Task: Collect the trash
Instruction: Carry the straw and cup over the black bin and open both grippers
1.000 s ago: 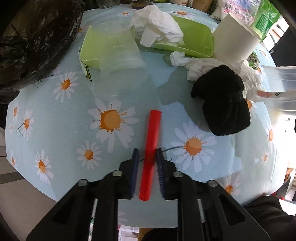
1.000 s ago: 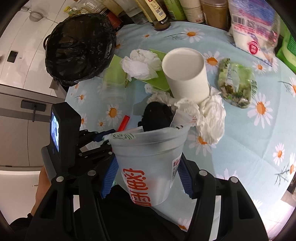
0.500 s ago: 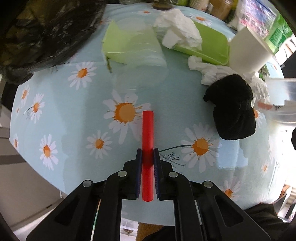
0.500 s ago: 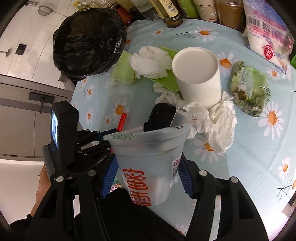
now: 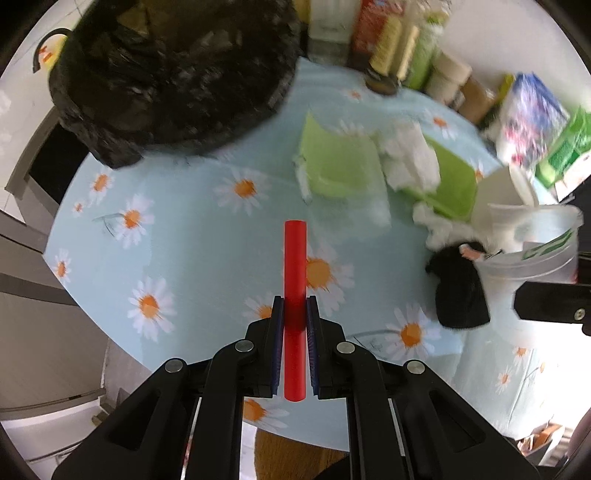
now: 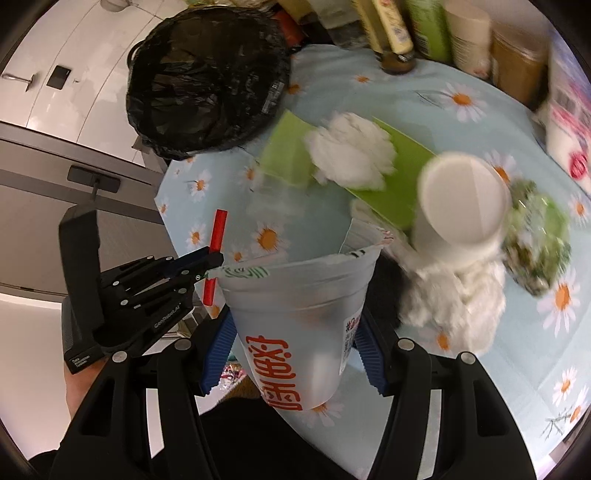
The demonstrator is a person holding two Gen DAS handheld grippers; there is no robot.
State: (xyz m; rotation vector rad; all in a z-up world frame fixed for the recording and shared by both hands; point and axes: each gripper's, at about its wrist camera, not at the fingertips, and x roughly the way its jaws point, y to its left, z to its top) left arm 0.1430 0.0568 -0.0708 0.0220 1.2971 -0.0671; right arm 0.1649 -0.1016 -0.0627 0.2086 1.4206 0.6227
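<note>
My left gripper [image 5: 295, 314] is shut on a red straw [image 5: 294, 258] and holds it above the daisy tablecloth [image 5: 184, 240]; both also show in the right wrist view, gripper [image 6: 212, 258], straw [image 6: 217, 236]. My right gripper [image 6: 291, 354] is shut on a frosted plastic cup [image 6: 295, 314] with red lettering and a torn lid; the cup shows at the right of the left wrist view [image 5: 532, 243]. A bin with a black trash bag [image 5: 173, 70] stands at the table's far left [image 6: 207, 81].
On the table lie a green tray [image 5: 450, 184] with crumpled tissue [image 5: 410, 158], a green carton [image 5: 340, 162], a clear cup [image 5: 354, 218], a black cloth [image 5: 458, 295], a white paper cup [image 6: 461, 206], a snack packet [image 6: 535, 236]. Bottles and jars [image 6: 443, 33] line the far edge.
My left gripper closed on the red straw and lifted it off the table, swinging toward the trash bag. My right gripper keeps its hold on the cup and has shifted slightly.
</note>
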